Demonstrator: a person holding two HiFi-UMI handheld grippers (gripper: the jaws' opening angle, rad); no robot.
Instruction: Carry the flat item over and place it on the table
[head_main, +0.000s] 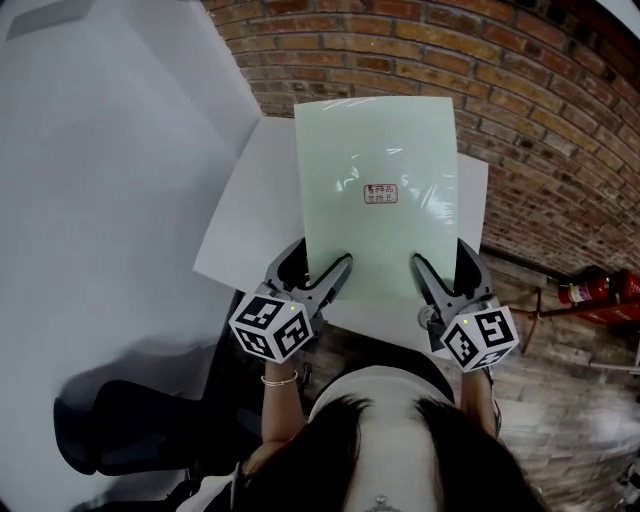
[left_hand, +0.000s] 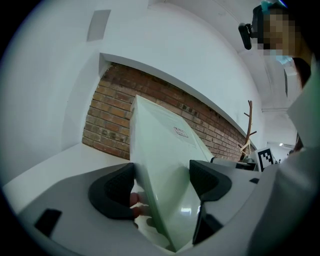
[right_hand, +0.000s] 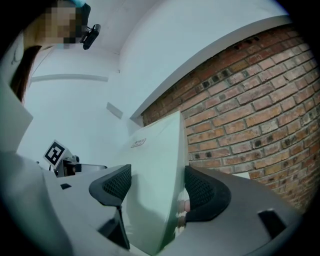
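A pale green flat board (head_main: 378, 190) with a small red-printed label (head_main: 380, 194) is held by its near edge over a white table (head_main: 240, 215). My left gripper (head_main: 322, 282) grips its near left corner and my right gripper (head_main: 432, 285) its near right corner. In the left gripper view the board (left_hand: 165, 165) runs between the jaws of the left gripper (left_hand: 160, 187), pressed against the left pad (left_hand: 112, 190). The right gripper view shows the board (right_hand: 155, 170) clamped in the right gripper (right_hand: 157, 191), against the right pad (right_hand: 202, 192).
A red brick wall (head_main: 520, 90) rises behind the table, with white wall (head_main: 90, 150) to the left. A red fire extinguisher (head_main: 592, 290) lies on the wooden floor at right. A black chair (head_main: 120, 430) stands at lower left. A wooden coat stand (left_hand: 248, 125) shows far off.
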